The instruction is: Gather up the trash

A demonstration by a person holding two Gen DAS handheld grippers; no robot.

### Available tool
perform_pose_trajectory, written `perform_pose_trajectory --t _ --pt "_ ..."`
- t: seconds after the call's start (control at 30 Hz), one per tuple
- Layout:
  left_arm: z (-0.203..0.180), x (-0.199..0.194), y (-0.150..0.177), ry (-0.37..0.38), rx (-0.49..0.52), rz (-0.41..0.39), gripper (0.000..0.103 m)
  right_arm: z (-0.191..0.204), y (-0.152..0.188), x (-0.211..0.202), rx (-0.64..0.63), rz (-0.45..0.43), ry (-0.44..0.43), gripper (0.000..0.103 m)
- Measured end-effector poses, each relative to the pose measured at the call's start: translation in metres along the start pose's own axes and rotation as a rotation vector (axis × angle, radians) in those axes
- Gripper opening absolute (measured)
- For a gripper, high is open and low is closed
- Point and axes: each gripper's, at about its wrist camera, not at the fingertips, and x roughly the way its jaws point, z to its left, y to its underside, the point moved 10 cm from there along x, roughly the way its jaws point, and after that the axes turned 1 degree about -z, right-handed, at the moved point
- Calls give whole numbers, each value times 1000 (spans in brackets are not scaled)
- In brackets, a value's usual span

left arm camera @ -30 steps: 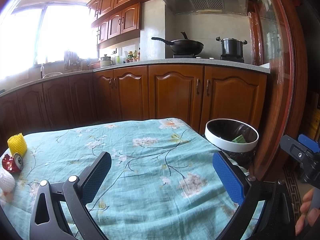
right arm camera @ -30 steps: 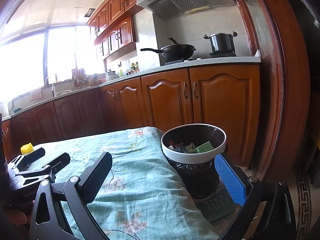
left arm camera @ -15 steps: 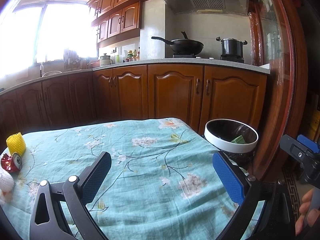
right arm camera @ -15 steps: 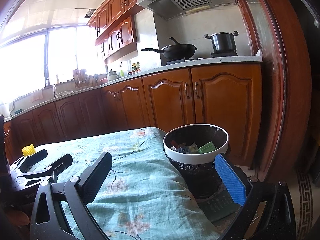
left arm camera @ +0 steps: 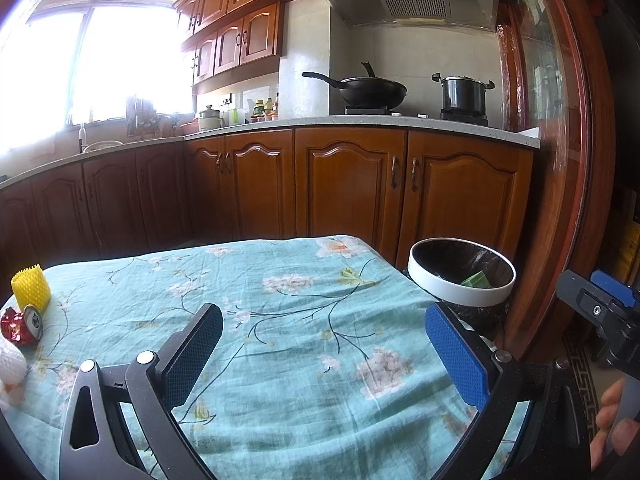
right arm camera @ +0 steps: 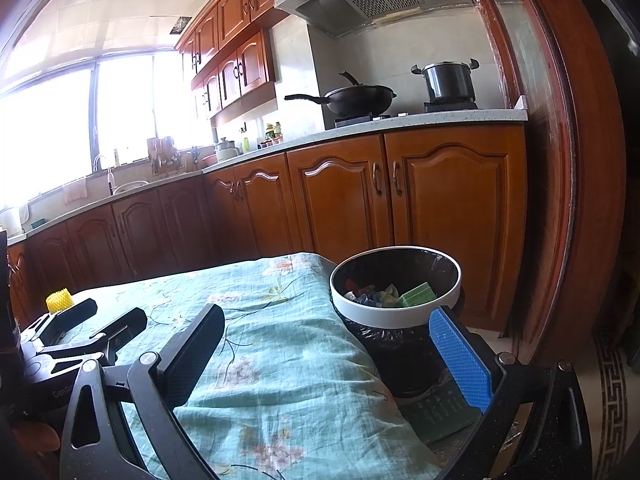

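Over the floral-clothed counter [left arm camera: 288,320], left tool [left arm camera: 324,348] and right tool [right arm camera: 326,354] both spread wide, holding nothing. At left edge: crushed can [left arm camera: 22,324], yellow foam sleeve [left arm camera: 31,288]. Off right edge: trash bin [right arm camera: 396,316]. Beyond: wooden cabinets [left arm camera: 344,184].

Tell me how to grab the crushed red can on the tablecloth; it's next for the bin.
Grip the crushed red can across its dented sides with the left gripper, coming from above. It lies on its side, silver end facing right, yellow foam sleeve close behind it.
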Motion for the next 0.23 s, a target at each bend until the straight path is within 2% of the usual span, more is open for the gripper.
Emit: perform_pose_trajectory --t 0.23 --pt "0 2 0 6 -5 10 102 -2 2 4 9 9 2 103"
